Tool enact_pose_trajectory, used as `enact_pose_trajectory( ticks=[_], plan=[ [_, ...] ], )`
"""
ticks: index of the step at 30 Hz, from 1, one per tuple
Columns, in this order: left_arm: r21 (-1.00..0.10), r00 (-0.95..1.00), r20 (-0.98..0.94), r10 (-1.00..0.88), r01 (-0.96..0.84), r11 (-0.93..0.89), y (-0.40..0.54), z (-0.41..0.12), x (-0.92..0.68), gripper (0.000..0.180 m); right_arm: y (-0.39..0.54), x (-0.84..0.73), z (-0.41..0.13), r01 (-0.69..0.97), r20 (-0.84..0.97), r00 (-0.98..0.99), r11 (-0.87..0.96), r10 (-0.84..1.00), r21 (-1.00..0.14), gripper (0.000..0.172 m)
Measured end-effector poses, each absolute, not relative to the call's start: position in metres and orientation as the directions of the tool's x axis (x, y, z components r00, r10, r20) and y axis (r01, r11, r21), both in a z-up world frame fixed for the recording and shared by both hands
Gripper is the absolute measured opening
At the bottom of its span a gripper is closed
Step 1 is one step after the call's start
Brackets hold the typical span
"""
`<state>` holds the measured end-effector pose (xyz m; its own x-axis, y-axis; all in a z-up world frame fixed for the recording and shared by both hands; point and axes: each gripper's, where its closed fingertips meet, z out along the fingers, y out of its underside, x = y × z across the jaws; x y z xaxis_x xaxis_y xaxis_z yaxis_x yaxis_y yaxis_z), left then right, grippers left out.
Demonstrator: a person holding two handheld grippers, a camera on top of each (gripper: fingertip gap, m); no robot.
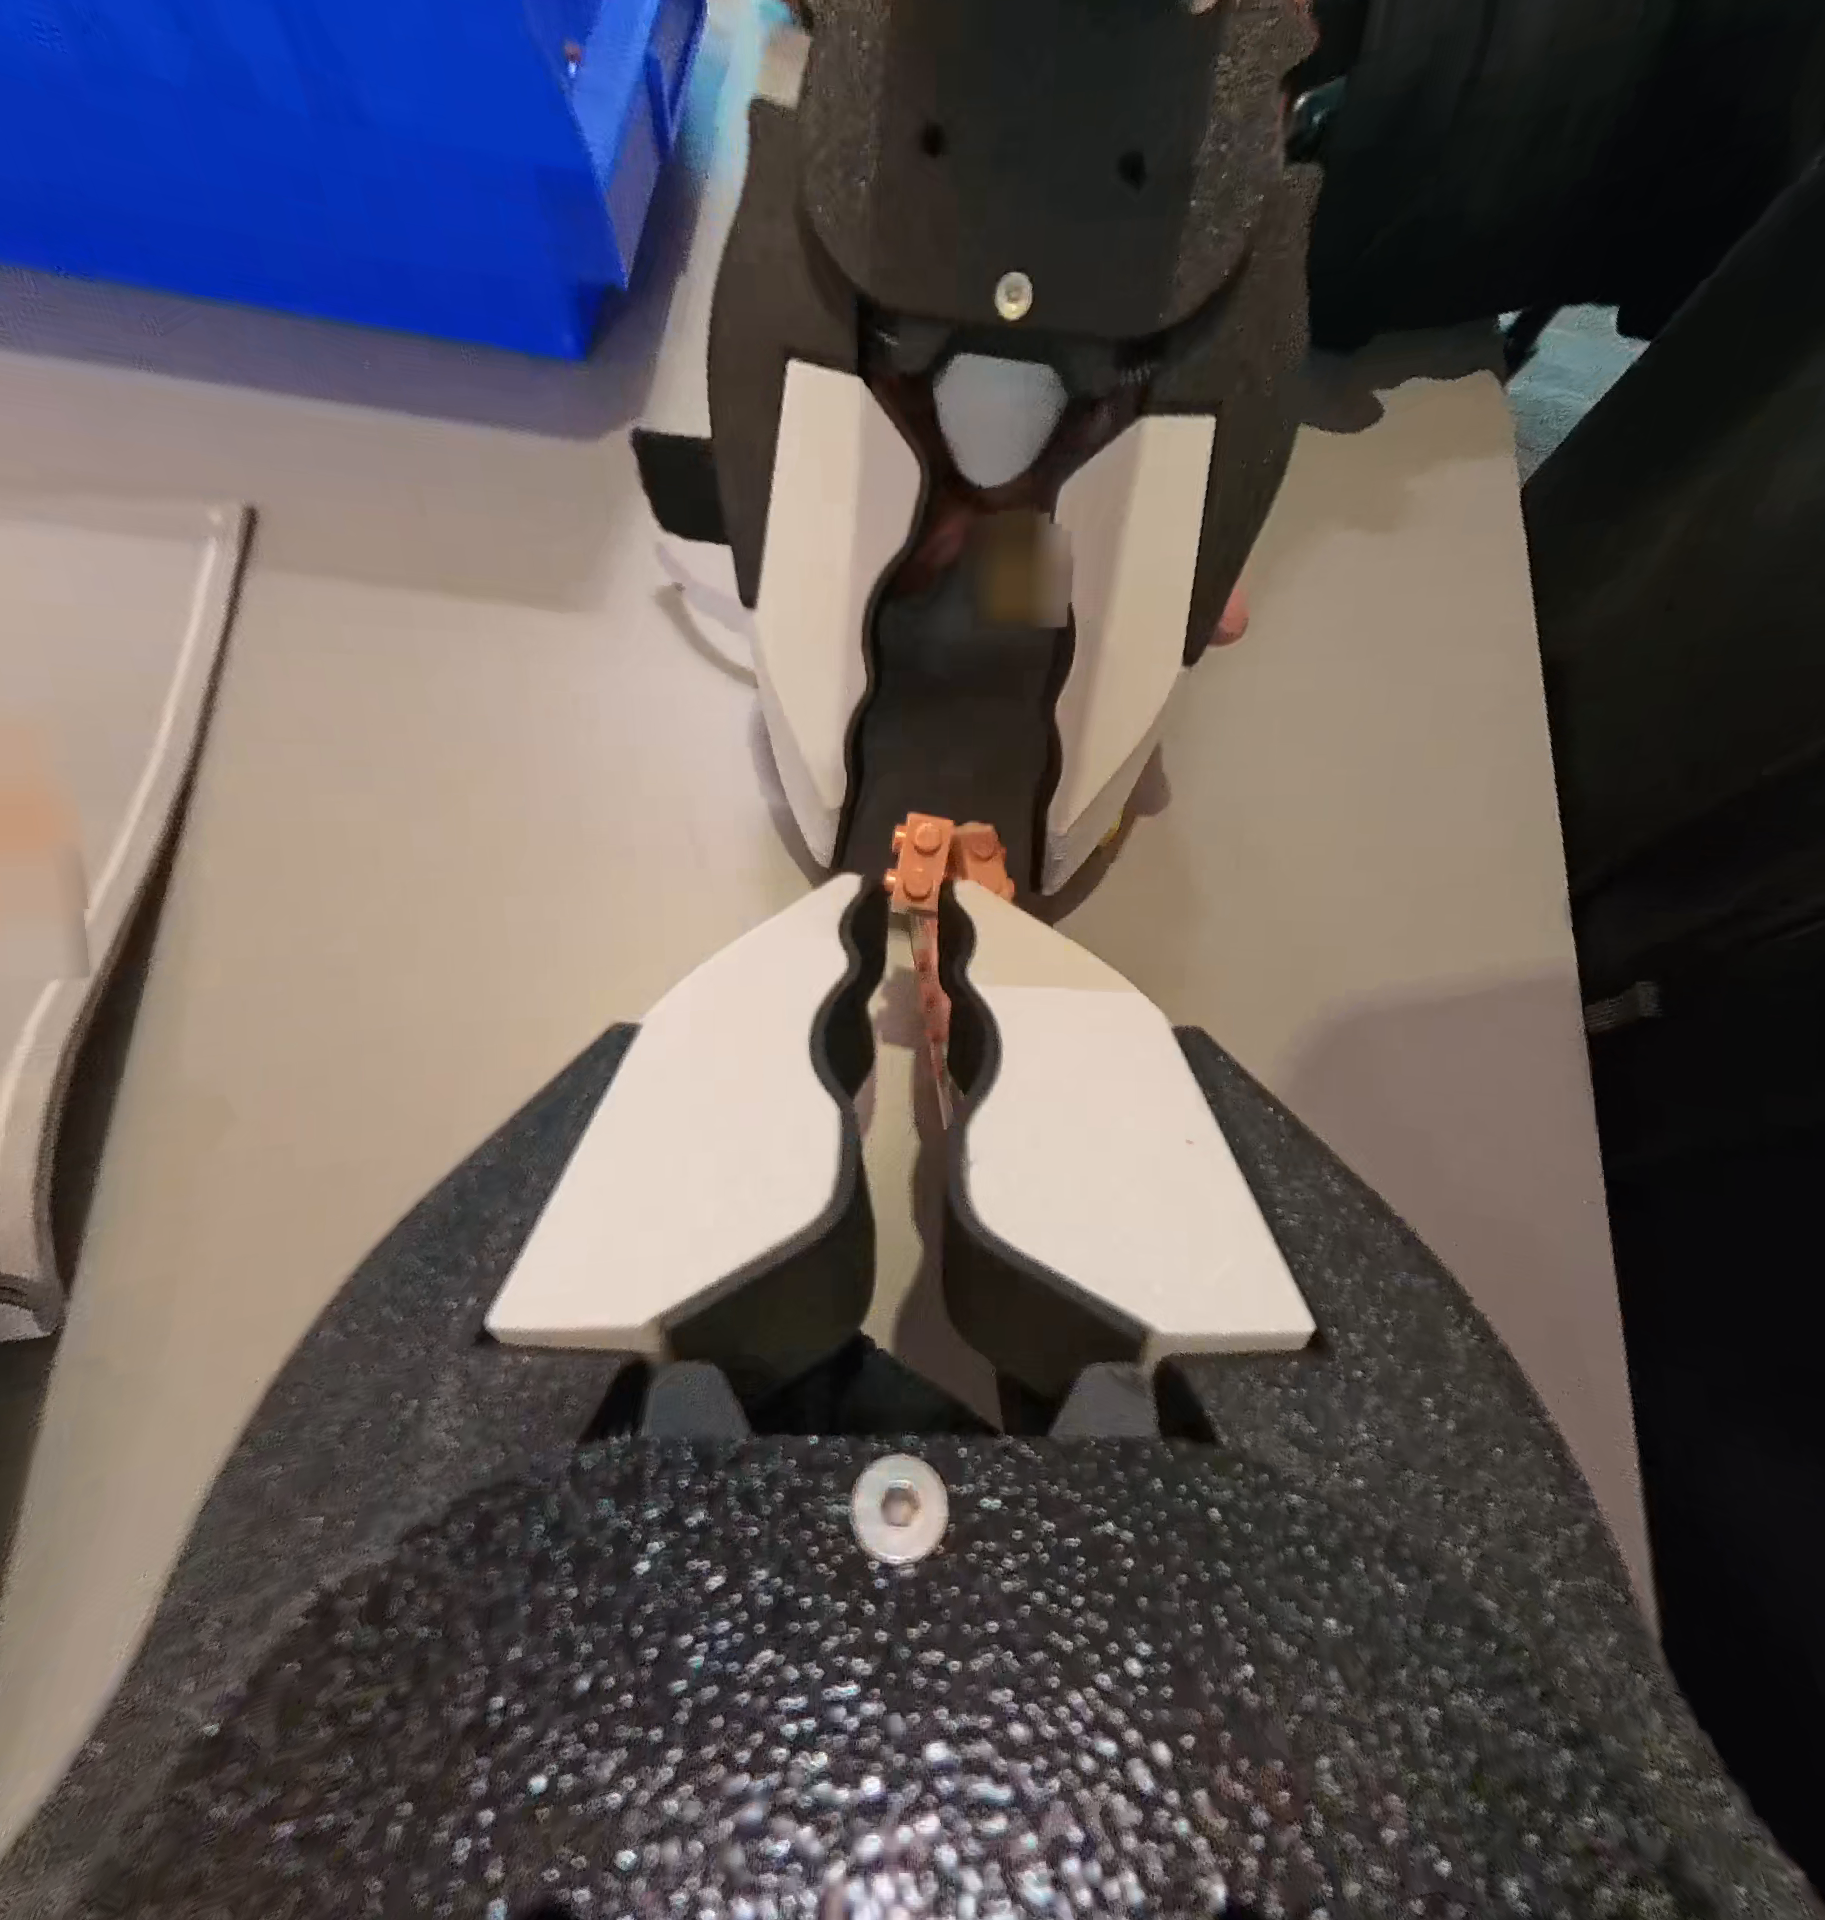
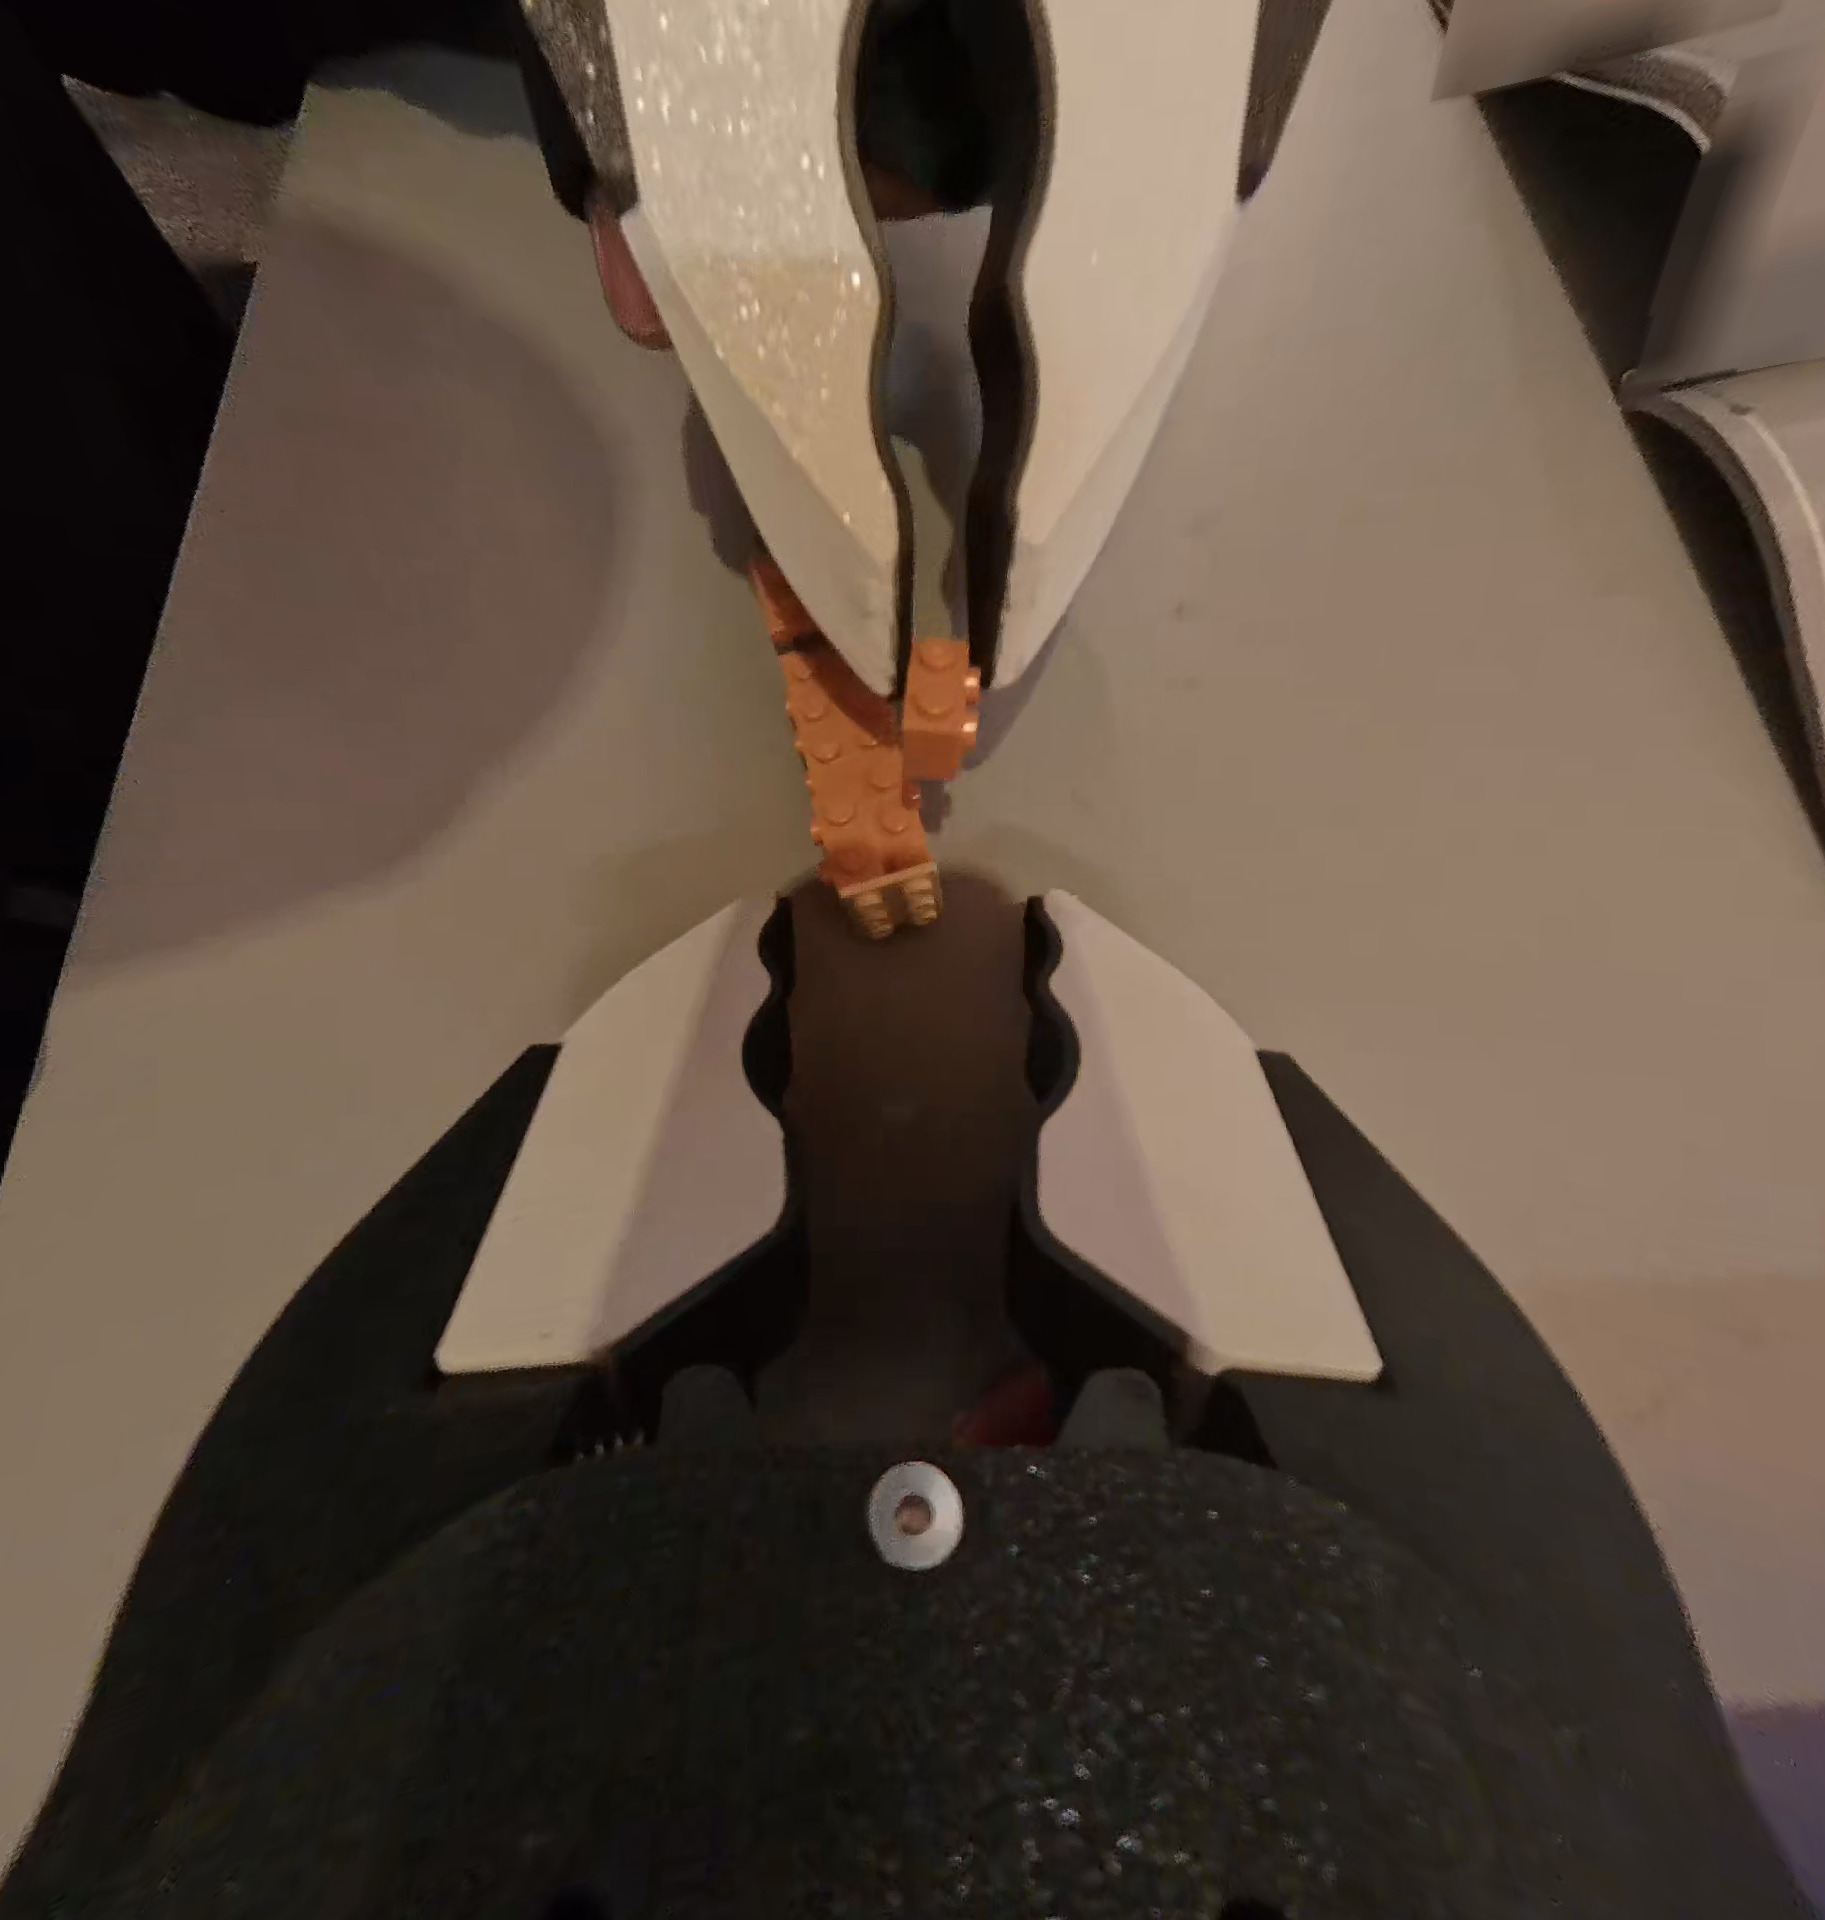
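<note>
Left wrist view: the left gripper [image 1: 913, 894] clamps a thin orange brick assembly [image 1: 929, 862] above the pale table [image 1: 420, 831]. Facing it tip to tip, the right gripper [image 2: 908, 914] stands spread, the assembly's studded end [image 2: 887, 904] between its fingertips, unpinched.

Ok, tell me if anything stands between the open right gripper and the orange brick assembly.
Nothing visible does. The orange brick assembly, held by the left gripper, points straight at the right gripper; its tan studded end already reaches the mouth of those open fingers.
</note>
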<state>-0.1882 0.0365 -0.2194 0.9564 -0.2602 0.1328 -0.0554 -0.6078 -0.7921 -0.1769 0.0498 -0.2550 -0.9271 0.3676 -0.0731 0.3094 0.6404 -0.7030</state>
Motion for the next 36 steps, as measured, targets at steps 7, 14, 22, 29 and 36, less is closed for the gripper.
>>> enact_pose_trajectory(
  ticks=[7, 14, 22, 29, 36],
  plan=[
    [-0.749, 0.945, 0.199, -0.261, -0.025, -0.662, 0.036, -0.228, -0.183, 0.009, 0.043, -0.177, -0.252, 0.226, -0.006, -0.945, 0.641, 0.326, -0.733, 0.020],
    [-0.703, 0.945, 0.208, -0.254, -0.036, -0.711, 0.034, -0.236, -0.182, 0.009, 0.039, -0.177, -0.252, 0.220, 0.022, -0.937, 0.634, 0.350, -0.741, 0.019],
    [-0.667, 0.934, 0.220, -0.281, -0.066, -0.742, 0.030, -0.239, -0.178, 0.009, 0.035, -0.173, -0.252, 0.183, 0.075, -0.935, 0.651, 0.347, -0.737, 0.019],
    [-0.663, 0.901, 0.270, -0.339, -0.081, -0.744, 0.027, -0.239, -0.173, 0.009, 0.034, -0.171, -0.251, 0.170, 0.085, -0.937, 0.655, 0.339, -0.736, 0.019],
    [-0.675, 0.881, 0.315, -0.352, -0.053, -0.736, 0.027, -0.237, -0.171, 0.009, 0.034, -0.170, -0.252, 0.161, 0.095, -0.938, 0.662, 0.333, -0.732, 0.019]
  ],
)
